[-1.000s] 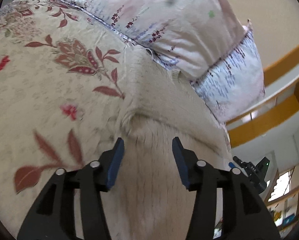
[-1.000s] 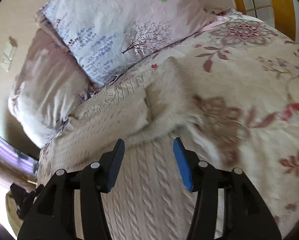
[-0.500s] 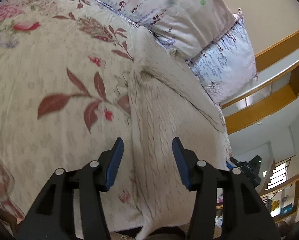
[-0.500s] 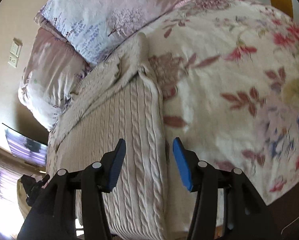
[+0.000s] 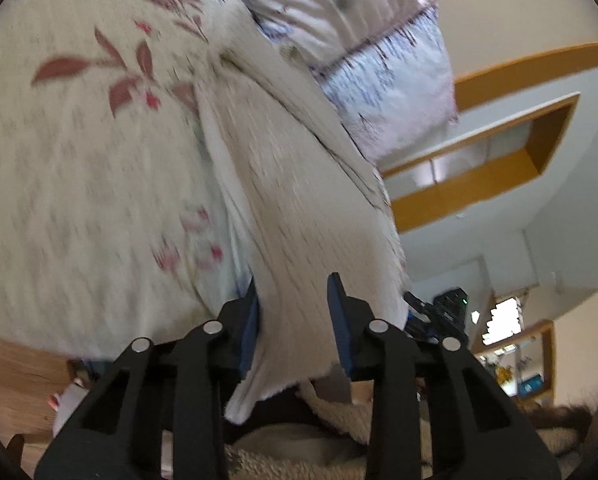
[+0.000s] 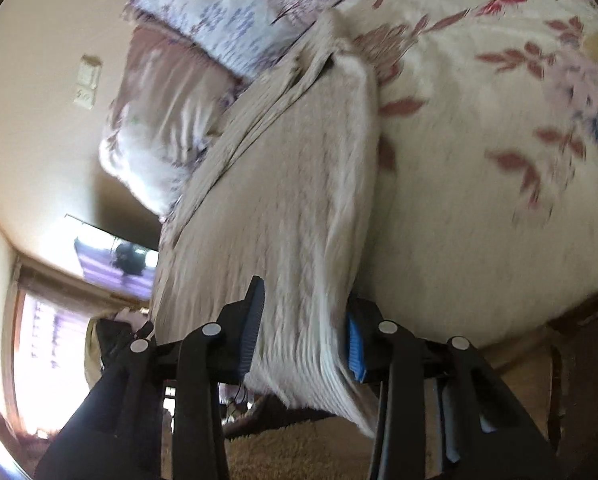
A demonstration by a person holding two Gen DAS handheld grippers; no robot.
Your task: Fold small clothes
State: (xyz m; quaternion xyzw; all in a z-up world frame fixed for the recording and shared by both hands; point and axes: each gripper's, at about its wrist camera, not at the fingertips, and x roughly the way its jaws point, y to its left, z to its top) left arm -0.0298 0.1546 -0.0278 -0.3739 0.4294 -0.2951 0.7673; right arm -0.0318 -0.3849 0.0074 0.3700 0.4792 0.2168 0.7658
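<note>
Left gripper jaws just closing, clamped on sweater hem at 6 o'clock; right gripper same; bedspread beneath.

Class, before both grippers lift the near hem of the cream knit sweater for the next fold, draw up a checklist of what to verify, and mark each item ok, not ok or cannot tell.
1. Hem of the sweater lies between the left gripper's jaws, which have just been closing: ok.
2. Hem lies between the right gripper's jaws, also just closing: ok.
3. Pads pressing firmly on the knit on both sides: cannot tell, frames blurred.
4. Each gripper at its own corner of the hem: ok.
5. Sleeves already folded in across the body: ok.
6. Floral bedspread kept out of either grip: cannot tell.
</note>
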